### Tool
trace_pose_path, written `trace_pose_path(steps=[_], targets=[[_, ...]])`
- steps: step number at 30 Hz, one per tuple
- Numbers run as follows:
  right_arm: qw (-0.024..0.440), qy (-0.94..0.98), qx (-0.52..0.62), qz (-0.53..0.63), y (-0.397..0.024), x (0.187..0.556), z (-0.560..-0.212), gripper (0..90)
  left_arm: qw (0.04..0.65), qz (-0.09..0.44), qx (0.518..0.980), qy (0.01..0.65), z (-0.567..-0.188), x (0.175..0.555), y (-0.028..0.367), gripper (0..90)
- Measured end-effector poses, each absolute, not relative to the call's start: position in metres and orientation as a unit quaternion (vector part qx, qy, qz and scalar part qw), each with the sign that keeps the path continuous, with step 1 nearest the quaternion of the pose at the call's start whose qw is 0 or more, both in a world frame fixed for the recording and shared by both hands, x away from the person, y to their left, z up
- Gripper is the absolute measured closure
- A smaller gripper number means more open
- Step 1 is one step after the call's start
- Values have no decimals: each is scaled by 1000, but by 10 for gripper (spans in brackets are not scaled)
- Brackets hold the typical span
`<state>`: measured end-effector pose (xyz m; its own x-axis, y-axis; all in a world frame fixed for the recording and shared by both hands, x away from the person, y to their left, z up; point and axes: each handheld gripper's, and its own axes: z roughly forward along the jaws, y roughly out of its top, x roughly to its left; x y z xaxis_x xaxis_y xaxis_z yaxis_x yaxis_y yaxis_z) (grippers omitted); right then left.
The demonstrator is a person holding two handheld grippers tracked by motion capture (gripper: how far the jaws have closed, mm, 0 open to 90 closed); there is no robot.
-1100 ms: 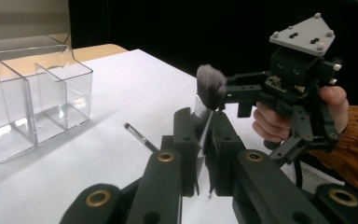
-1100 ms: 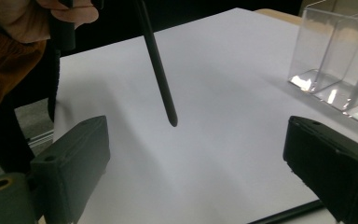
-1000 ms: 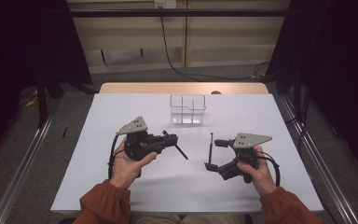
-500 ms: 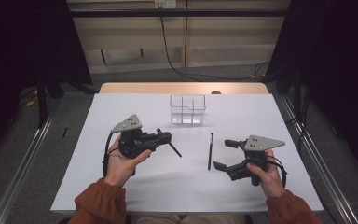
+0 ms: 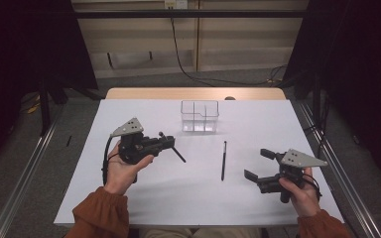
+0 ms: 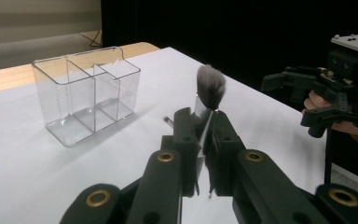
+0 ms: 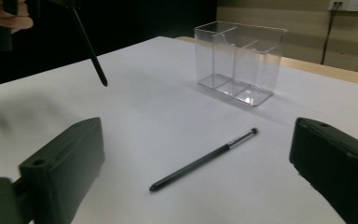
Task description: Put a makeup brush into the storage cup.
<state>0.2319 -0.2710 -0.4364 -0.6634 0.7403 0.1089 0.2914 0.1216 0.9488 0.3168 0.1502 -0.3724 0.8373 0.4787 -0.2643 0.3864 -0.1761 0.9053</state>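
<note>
Brush (image 6: 210, 86): clamped in the closed left tongs (image 5: 164, 142), bristle head up, handle slanting down above the tabletop (image 5: 144, 193).
Pen (image 5: 223, 159): flat on the tabletop, long axis running toward the clear organizer (image 5: 200, 116).
Right tongs (image 5: 258, 164): wide open, empty, jaws have just been opening; pen lies just ahead, nearer to this hand.

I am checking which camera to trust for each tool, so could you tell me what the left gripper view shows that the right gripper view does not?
Left gripper view: the brush's grey bristle tuft clamped between the left gripper jaws, with the right gripper open beyond.

Right gripper view: the thin black pen lying free on the white table, and the brush's dark handle tip hanging above it.

Both: the clear, empty three-compartment organizer.
</note>
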Motion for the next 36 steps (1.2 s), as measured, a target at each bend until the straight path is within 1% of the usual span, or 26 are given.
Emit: trace_pose_path(steps=[2, 16, 22, 36], targets=[[214, 717, 362, 555, -274, 228, -438, 0, 574, 42, 767, 283, -372, 317, 151, 839], [260, 688, 398, 548, -294, 210, -449, 0, 567, 44, 771, 287, -368, 328, 156, 839], [252, 682, 408, 552, -297, 208, -454, 0, 558, 45, 777, 286, -366, 333, 152, 838], [254, 662, 419, 567, -297, 207, -451, 0, 553, 46, 778, 295, -368, 347, 143, 839]])
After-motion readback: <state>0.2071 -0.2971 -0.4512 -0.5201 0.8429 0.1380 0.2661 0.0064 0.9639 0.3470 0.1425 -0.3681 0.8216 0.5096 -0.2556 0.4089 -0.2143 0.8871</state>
